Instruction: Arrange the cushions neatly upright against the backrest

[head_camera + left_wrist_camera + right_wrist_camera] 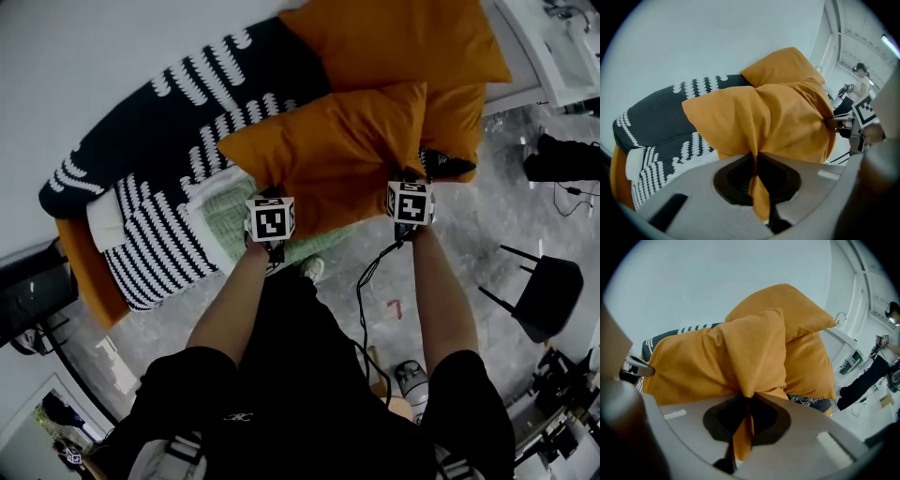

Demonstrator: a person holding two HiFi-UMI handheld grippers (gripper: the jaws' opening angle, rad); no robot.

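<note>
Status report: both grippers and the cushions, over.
Left gripper shut on front cushion, near edge. Right gripper shut on same cushion. Second orange cushion close behind; patterned blanket beside it.

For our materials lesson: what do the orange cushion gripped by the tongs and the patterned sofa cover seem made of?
Orange cushion: likely soft matte woven cloth; it puckers into folds where pinched. Sofa cover: seemingly matte fabric, draped, white pattern printed or woven.
</note>
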